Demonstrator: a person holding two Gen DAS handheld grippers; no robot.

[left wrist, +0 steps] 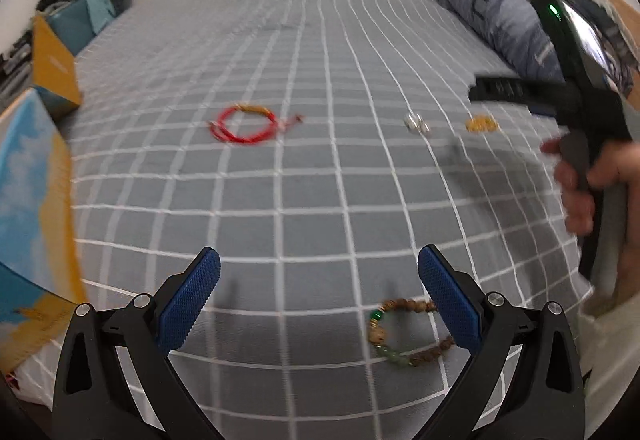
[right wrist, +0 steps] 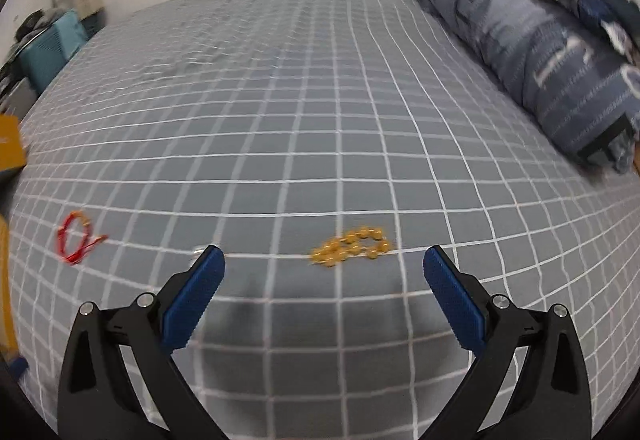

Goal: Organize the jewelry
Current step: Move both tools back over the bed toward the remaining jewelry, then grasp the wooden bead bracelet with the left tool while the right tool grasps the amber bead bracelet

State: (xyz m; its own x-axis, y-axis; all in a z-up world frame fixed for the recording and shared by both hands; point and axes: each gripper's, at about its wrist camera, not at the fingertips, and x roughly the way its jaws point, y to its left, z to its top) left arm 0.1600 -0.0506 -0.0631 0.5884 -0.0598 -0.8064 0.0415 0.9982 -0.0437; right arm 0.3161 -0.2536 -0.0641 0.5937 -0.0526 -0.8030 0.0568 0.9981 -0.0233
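Yellow bead bracelet (right wrist: 351, 246) lies at 12 o'clock of the wide, empty right tool (right wrist: 324, 276): descend straddling the clump, pinch low; left tool (left wrist: 319, 282) wide, idle.

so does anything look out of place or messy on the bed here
Nothing is damaged or spilled, but the jewelry lies scattered loose on the checked bedsheet: a red cord bracelet, a yellow bead bracelet bunched up, small silver pieces, and a brown bead bracelet. Both grippers are open and empty.

bed (left wrist: 320, 200) | red bracelet (left wrist: 244, 126) | beaded bracelet (left wrist: 408, 336) | yellow beads (right wrist: 352, 246) | possibly earrings (left wrist: 417, 124)
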